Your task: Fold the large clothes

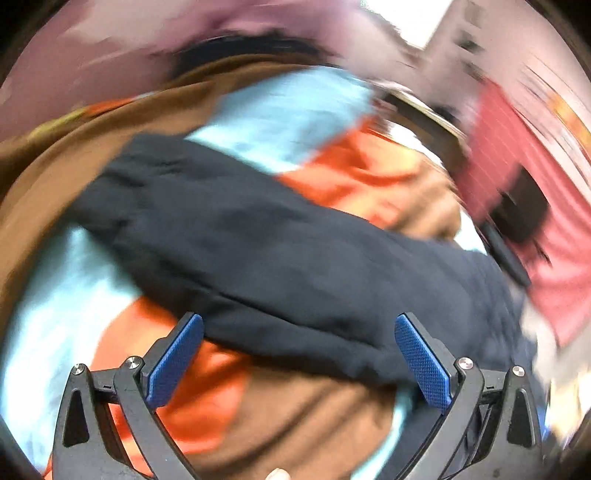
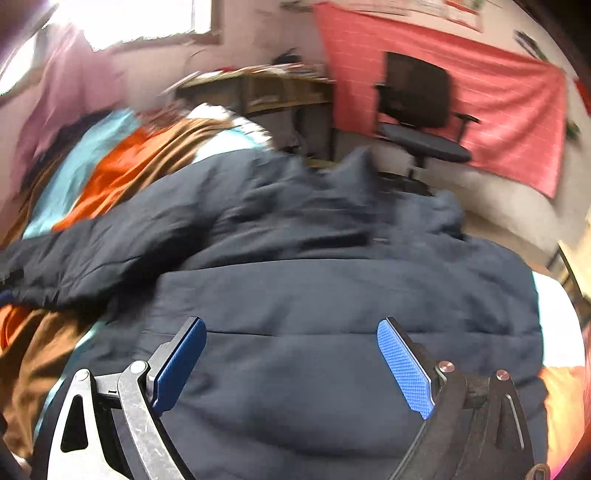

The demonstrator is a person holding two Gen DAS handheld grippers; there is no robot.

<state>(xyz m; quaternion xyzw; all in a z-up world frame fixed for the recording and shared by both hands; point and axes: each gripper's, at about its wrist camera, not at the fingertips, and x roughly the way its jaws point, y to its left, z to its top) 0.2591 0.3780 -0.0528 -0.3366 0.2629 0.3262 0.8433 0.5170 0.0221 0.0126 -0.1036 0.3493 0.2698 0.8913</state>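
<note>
A dark navy puffer jacket (image 2: 332,295) lies spread on a bed. One sleeve (image 1: 258,240) runs diagonally across the left wrist view. My left gripper (image 1: 299,328) is open and empty, just above the sleeve's lower edge. My right gripper (image 2: 291,328) is open and empty, hovering over the jacket's quilted body. Both views are blurred by motion.
The bedspread (image 1: 332,173) under the jacket has orange, brown and light blue patches. A black office chair (image 2: 417,122) stands before a red cloth (image 2: 498,96) hung on the wall. A wooden desk (image 2: 266,88) stands at the back. A bright window (image 2: 136,18) is upper left.
</note>
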